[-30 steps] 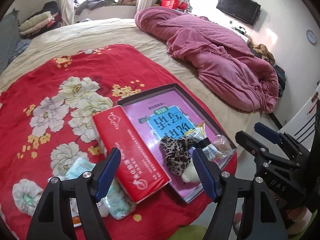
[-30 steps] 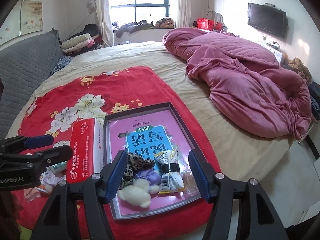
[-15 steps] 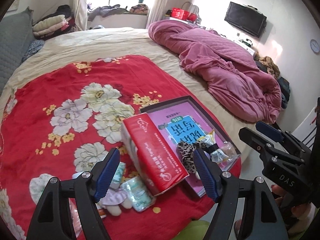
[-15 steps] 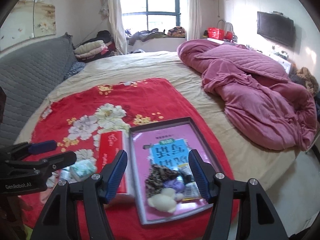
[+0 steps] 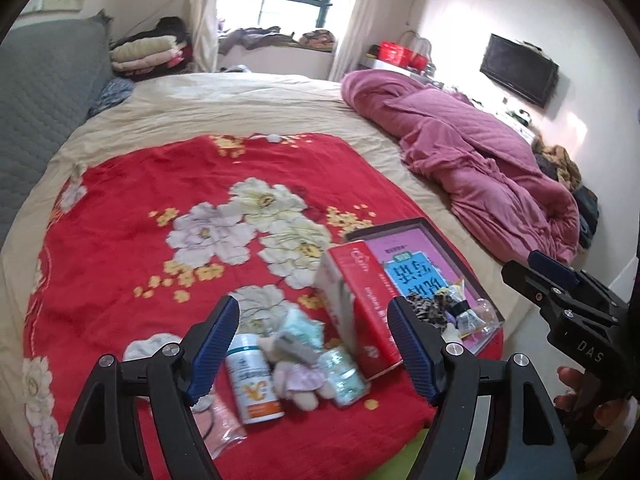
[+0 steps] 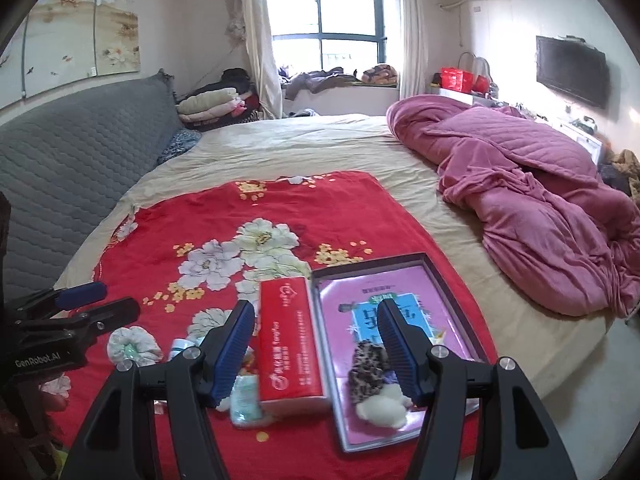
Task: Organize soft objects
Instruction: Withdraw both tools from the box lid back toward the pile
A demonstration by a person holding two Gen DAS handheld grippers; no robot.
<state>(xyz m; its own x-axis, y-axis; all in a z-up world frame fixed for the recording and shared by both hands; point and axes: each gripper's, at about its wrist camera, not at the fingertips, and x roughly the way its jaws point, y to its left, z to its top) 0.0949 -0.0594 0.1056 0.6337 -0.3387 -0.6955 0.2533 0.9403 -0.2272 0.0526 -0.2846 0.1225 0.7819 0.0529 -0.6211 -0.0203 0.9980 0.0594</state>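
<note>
1. Blue-padded, the left gripper (image 5: 312, 344) hangs over the near edge of the bed with its jaws wide apart and nothing between them; the right gripper (image 6: 316, 348) is likewise parted and empty.
2. Just beyond the left gripper a loose pile lies on the red floral blanket (image 5: 160, 208): a white pill bottle (image 5: 254, 380), a small plush doll (image 5: 298, 380) and pale green tissue packs (image 5: 346, 372).
3. Right of the pile stands a red tissue box (image 6: 290, 344), touching the dark-rimmed tray (image 6: 448, 296).
4. At the tray's near end sit a leopard-print scrunchie (image 6: 368, 368) and a white plush piece (image 6: 382, 410).
5. Far right, a pink quilt (image 6: 540, 208) is heaped on the beige sheet (image 6: 320, 144).
</note>
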